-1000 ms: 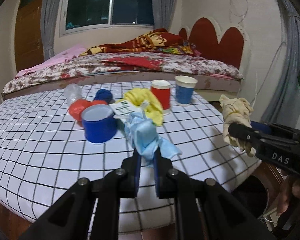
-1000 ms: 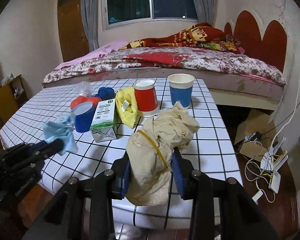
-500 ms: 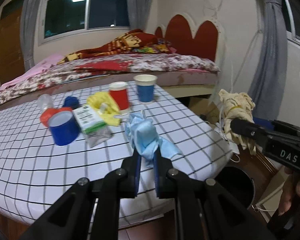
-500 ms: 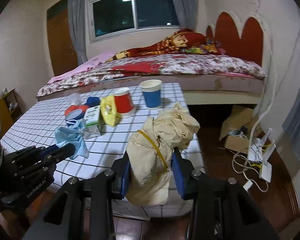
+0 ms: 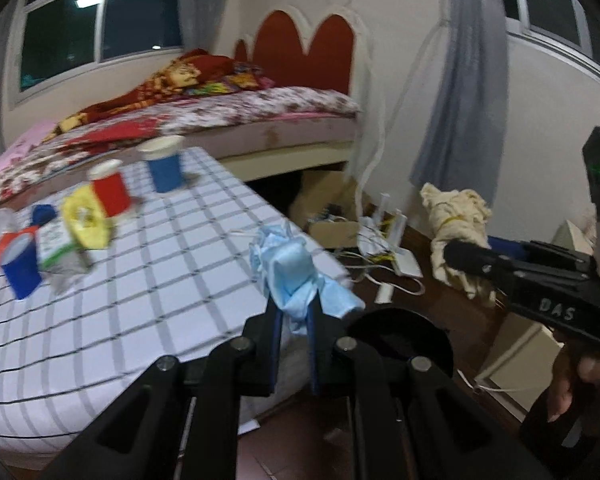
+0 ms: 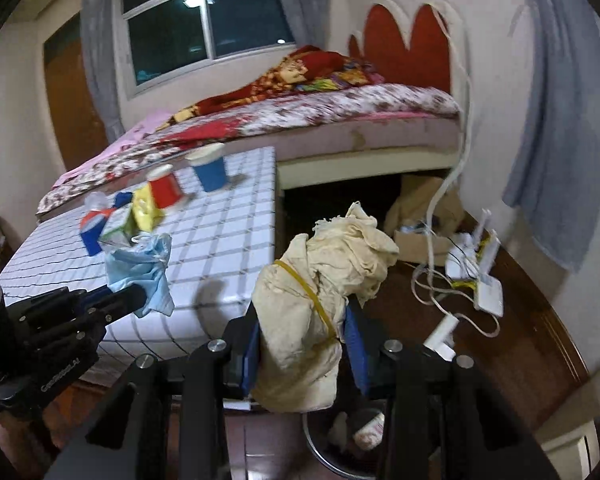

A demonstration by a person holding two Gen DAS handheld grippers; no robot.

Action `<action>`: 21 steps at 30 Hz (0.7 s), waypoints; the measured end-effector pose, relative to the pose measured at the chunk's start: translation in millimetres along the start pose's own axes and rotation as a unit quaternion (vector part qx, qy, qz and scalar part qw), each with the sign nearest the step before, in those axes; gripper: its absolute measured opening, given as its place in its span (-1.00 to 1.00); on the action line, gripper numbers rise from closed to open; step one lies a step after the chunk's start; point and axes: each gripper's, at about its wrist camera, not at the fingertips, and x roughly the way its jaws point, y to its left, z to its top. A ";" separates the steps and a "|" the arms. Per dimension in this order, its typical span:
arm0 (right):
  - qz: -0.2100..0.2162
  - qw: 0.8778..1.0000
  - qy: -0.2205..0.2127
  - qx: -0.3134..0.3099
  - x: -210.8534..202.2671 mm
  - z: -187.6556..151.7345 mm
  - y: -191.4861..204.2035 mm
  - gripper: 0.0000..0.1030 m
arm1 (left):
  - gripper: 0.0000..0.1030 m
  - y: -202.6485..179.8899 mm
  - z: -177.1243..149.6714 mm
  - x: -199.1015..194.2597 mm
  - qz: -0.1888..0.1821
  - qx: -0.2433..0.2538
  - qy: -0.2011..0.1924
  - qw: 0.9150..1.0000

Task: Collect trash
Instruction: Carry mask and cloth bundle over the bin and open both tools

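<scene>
A: While the bin (image 6: 340,446) sits low by the table (image 5: 172,264), what helps?
B: The right gripper (image 6: 302,344), clamped on the rag (image 6: 320,280), should hang right over it. The left gripper (image 5: 294,320) pinches the mask (image 5: 290,268); same there.

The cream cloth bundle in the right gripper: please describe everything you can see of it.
The cream cloth bundle is a crumpled wad of soft, off-white fabric with frayed edges, bound by a yellow rubber band running slantwise across it. It stands roughly upright, its loose top flaring above the right gripper, whose blue pads clamp its lower half from both sides. It hangs past the table's edge, over the floor and above a round bin. Nothing else touches it.
</scene>
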 end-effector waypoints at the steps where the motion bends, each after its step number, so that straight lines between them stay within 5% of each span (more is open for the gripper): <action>1: -0.009 1.000 0.006 0.007 -0.4 -5.1 -9.7 -0.23 | -0.76 -7.7 -1.2 2.9 -0.006 0.005 0.003 1.000; 12: -0.028 0.998 0.054 0.021 -1.8 -49.9 -76.2 -0.23 | -0.76 -70.3 -20.9 41.6 -0.075 0.050 0.053 0.994; 21: -0.010 0.993 0.121 0.003 39.0 -76.9 -111.0 -0.20 | -0.71 -92.6 -39.6 94.2 -0.115 0.053 0.121 0.985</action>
